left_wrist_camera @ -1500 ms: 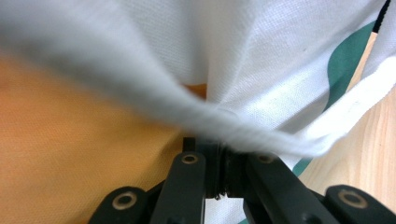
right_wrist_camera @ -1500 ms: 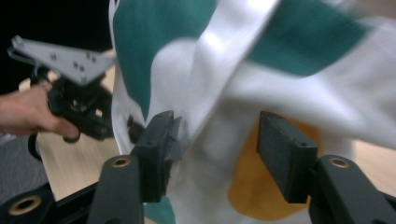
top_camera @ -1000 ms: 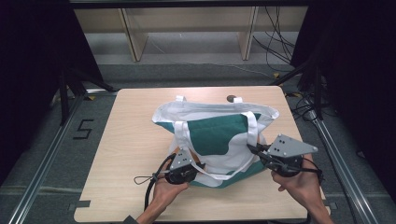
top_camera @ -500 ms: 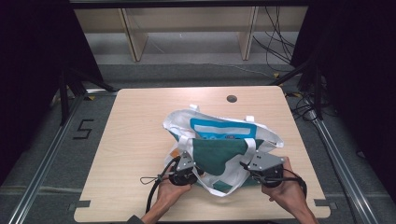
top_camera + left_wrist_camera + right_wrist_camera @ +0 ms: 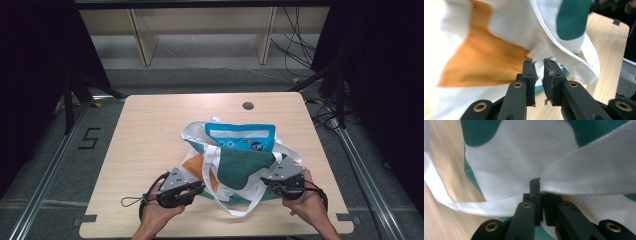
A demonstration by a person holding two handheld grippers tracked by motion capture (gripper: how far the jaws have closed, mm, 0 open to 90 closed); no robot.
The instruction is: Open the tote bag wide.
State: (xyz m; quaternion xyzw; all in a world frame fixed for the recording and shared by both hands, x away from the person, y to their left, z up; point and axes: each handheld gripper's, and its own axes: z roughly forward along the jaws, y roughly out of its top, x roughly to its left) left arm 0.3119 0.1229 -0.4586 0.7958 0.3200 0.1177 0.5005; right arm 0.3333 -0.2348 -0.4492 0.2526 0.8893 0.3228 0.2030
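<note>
Wooden table [image 5: 150, 135]; right tongs [image 5: 269, 181] pinch tote bag [image 5: 235, 167]; left tongs [image 5: 199, 187] just parting, empty.

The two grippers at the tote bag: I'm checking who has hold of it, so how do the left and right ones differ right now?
The left gripper shows a gap between its pads, its jaws having just been opening, with no cloth pinched; the right gripper is clamped on the tote bag. The left sits by the bag's white-and-orange corner, the right at its green-and-white edge near a strap. Both lie low at the bag's near side on the table.
</note>
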